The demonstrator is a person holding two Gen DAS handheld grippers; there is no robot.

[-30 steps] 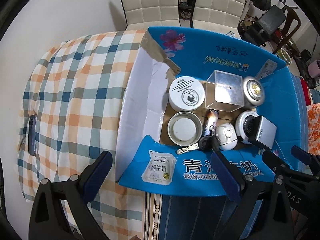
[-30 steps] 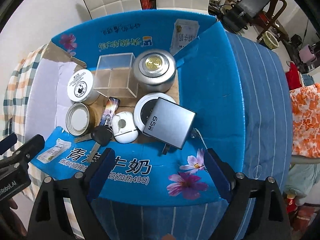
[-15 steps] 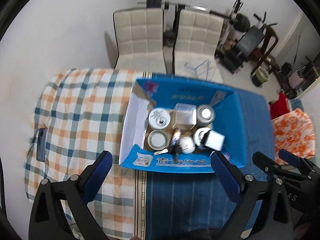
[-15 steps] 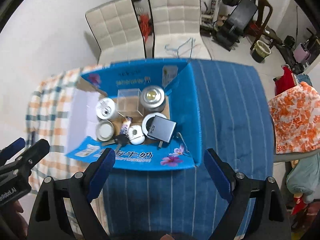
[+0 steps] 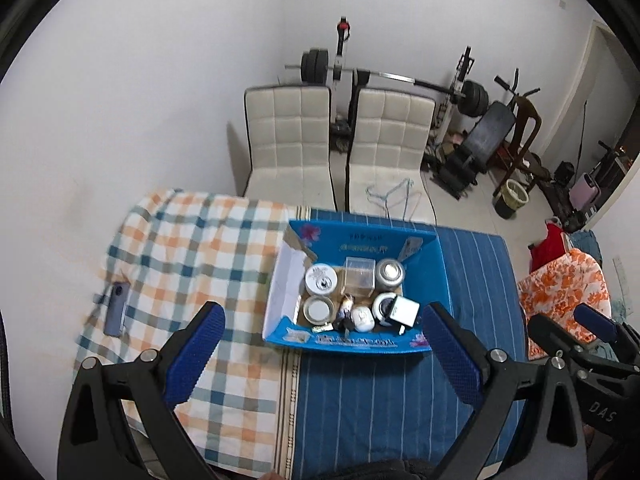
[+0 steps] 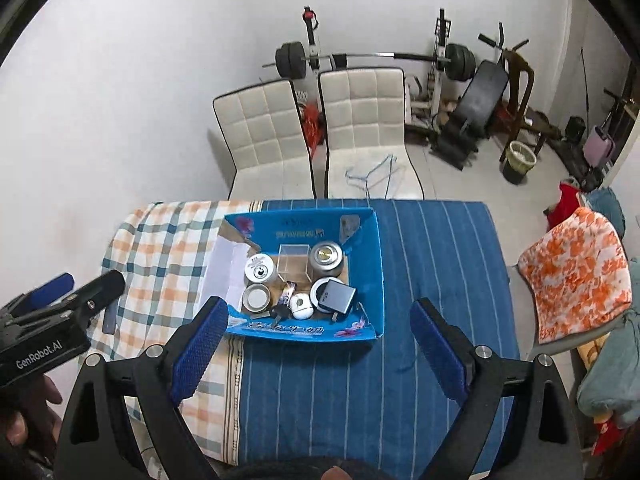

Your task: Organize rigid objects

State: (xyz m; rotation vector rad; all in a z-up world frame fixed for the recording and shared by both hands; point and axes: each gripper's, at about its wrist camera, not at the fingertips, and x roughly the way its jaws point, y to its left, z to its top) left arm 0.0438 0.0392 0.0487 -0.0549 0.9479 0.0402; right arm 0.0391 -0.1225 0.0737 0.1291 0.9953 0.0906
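The blue carton [image 6: 362, 276] sat on the desk [image 6: 420, 288] where the checked cloth met the blue striped one, flaps spread, so its contents lay open to view from above. Inside, the rigid objects were packed close in two rows: a white-lidded jar [image 6: 259, 267], a clear plastic cube [image 6: 294, 263] and a silver tin [image 6: 326, 258] at the back; an open round tin [image 6: 256, 298], a car key [image 6: 279, 312], a white round case [image 6: 301, 306] and a grey charger [image 6: 338, 297] lying across a round white container at the front. That snug arrangement suggested the sorting was largely done, though a dark phone [image 5: 117, 309] lay out on the checked cloth, well apart from the carton. The left hand-held gripper [image 5: 320, 354] was held high above the desk with its jaws spread wide and nothing between them. The right hand-held gripper [image 6: 316, 346] hung likewise, its jaws having just widened slightly, empty. Both pointed steeply down at the carton, probably to take in the whole result.
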